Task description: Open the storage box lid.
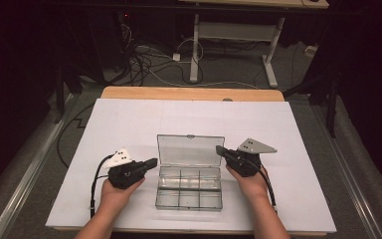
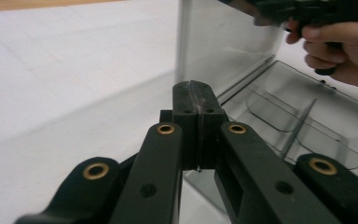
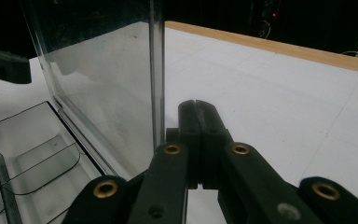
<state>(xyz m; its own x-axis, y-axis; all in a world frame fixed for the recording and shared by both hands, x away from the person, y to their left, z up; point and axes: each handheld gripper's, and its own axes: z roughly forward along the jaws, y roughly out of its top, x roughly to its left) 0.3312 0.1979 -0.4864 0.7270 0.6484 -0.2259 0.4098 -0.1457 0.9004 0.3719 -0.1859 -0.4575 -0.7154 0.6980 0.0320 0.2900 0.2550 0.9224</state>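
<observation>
A clear plastic compartment box [image 1: 189, 193] lies on the white sheet, its lid [image 1: 191, 150] standing upright behind several empty compartments. My left gripper [image 1: 152, 162] hovers just left of the box, jaws shut with nothing between them; in the left gripper view its tips [image 2: 196, 88] point at the lid's left edge [image 2: 179, 42]. My right gripper [image 1: 219, 150] sits at the lid's right edge, also shut and empty. In the right gripper view its tips [image 3: 197, 105] stand beside the lid's edge [image 3: 156, 70].
The white sheet [image 1: 129, 119] covers a wooden table [image 1: 189, 93]. Beyond it stand a desk frame [image 1: 238, 35] and floor cables [image 1: 144, 64]. Both hands come in from the near edge.
</observation>
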